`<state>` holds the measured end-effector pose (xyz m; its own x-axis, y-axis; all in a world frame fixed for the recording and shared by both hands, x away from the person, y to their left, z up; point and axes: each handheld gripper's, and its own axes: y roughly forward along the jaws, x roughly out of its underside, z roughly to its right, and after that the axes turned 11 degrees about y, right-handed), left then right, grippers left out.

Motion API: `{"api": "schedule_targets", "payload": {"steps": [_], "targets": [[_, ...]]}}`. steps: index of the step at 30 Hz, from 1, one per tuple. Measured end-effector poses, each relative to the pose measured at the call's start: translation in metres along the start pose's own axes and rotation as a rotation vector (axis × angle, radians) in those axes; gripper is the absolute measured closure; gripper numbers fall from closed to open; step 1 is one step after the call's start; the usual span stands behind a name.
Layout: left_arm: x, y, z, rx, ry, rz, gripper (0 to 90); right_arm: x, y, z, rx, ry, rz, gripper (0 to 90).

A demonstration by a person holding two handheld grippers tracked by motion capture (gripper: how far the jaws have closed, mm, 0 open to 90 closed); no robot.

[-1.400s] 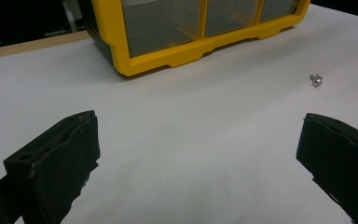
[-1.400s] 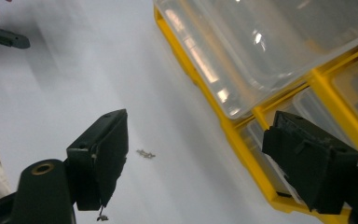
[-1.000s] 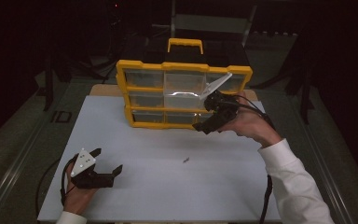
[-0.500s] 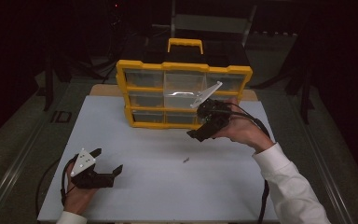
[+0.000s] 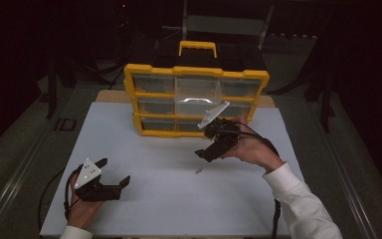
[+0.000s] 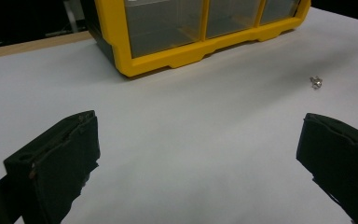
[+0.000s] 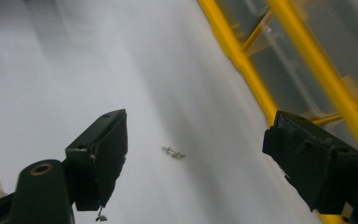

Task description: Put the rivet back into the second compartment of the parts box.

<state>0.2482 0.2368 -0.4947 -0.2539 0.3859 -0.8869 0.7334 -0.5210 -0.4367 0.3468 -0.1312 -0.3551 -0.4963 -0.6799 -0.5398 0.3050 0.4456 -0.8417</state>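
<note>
Metal, a small screw lies loose on the white table in front of the yellow drawer organizer, not yet picked up. Right tool hovers just above it with jaws apart; left tool, also apart, rests well away from the organizer.

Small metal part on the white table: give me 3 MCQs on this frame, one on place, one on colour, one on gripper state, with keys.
1. Where does the small metal part lie?
A. on the white table, in front of the organizer
B. inside a drawer
C. between the left gripper's jaws

2. What colour is the frame of the drawer organizer?
A. red
B. yellow
C. green

3. How does the right gripper stand?
A. shut on the part
B. shut and empty
C. open above the table, near the part

Key:
1 A: the high view shows it on bare white surface, apart from the organizer.
2 B: the frame and handle are yellow around clear drawers.
3 C: the right gripper view shows its jaws wide apart with the part lying between and beyond them.
</note>
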Motion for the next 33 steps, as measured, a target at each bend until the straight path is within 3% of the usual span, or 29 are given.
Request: {"api": "schedule_targets", "payload": {"steps": [20,28,33], "targets": [[0.000,-0.001,0.000,0.000,-0.002,0.003,0.2,0.016,0.042,-0.001,0.028,0.021,-0.069,19.4],[0.000,0.000,0.000,0.000,-0.001,0.003,0.2,0.029,0.059,0.008,0.040,0.103,-0.082,19.4],[0.000,0.000,0.000,-0.001,-0.001,0.002,0.2,0.032,0.067,0.009,0.049,0.107,-0.088,19.6]]}}
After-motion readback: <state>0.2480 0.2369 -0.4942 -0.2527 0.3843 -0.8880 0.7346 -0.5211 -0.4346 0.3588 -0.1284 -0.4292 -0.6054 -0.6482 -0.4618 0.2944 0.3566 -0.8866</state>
